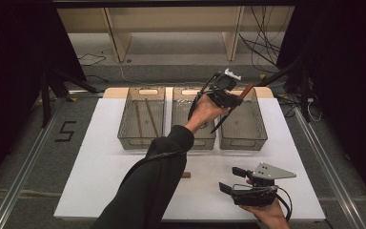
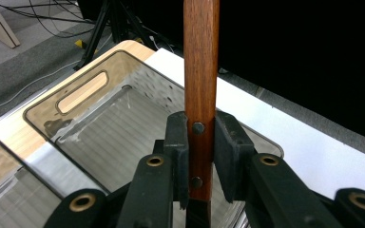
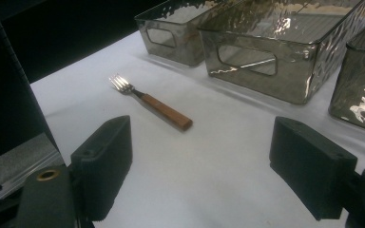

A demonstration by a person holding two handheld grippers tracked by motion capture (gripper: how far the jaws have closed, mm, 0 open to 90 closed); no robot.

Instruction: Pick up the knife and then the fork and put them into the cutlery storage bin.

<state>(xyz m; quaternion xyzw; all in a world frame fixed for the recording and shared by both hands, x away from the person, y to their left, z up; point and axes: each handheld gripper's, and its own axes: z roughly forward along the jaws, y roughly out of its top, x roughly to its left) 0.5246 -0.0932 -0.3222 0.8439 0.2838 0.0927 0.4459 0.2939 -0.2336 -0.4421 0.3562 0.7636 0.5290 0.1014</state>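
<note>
My left gripper (image 1: pixel 229 97) is clamped on a wooden-handled knife (image 1: pixel 232 108), held above the right bin (image 1: pixel 262 131). Sorting step: carry and drop. Next: lower, then release inside the bin. My right gripper (image 1: pixel 232 179) rests wide, empty; fork (image 3: pixel 151 102) waits on the table (image 1: pixel 100 162).

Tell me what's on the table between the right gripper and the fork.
Nothing: in the right gripper view, only bare white table lies between the open right gripper and the fork.
</note>
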